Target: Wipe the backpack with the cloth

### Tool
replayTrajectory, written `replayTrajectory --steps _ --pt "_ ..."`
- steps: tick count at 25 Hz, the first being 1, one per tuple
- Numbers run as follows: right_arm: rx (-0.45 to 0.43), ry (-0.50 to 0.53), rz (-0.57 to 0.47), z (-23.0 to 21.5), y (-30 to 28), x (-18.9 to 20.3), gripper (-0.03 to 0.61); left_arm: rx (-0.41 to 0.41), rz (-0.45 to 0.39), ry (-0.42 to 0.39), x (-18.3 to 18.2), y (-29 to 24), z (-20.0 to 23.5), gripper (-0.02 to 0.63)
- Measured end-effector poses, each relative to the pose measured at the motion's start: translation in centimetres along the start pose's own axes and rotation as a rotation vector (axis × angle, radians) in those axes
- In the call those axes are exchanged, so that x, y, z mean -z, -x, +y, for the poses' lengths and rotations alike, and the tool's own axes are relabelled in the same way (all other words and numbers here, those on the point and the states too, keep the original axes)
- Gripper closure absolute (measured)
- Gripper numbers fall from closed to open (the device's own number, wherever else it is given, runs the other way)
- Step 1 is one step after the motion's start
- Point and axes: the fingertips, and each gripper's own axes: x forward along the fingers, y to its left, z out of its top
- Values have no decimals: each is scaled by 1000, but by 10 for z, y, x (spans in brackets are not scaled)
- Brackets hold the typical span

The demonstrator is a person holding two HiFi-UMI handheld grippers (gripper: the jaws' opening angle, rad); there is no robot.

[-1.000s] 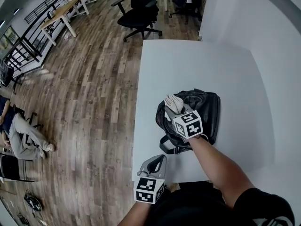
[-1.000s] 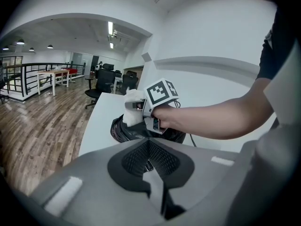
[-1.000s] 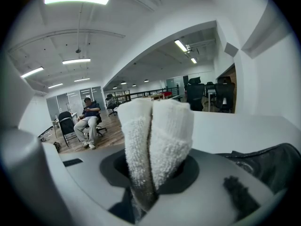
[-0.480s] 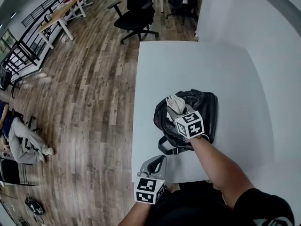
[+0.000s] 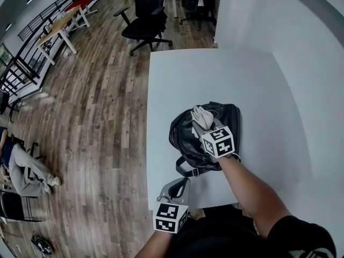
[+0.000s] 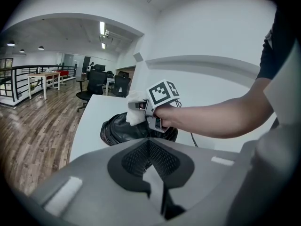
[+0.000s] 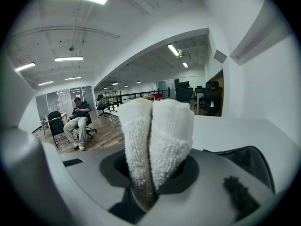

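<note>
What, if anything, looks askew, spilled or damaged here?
Nothing stands out. The black backpack lies slumped on the white table, and the right gripper holds the folded cloth over it.

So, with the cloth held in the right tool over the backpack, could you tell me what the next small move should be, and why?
Probably lower the right tool a little so the cloth presses onto the backpack, ready to begin a stroke. The tool is shut on the folded cloth directly over the backpack, but whether they touch is unclear.
</note>
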Motion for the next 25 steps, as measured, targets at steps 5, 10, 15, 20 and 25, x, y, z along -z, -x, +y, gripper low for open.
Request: replayTrajectory --steps 5,10,15,20,25 --pt "26 -1 -13 -10 13 -2 479 17 -9 -1 -4 -2 -9 607" --pt "52 1 -31 -19 29 -7 479 32 -7 -23 -5 -1 -19 607" --pt "86 -3 -56 -32 46 -14 479 40 -16 -37 -6 -2 -26 607" --pt "123 -9 -80 -49 67 -20 479 42 -24 -46 -10 -1 -30 607" --pt "157 -21 -108 -64 88 -27 479 53 -24 -64 -12 -1 -38 607"
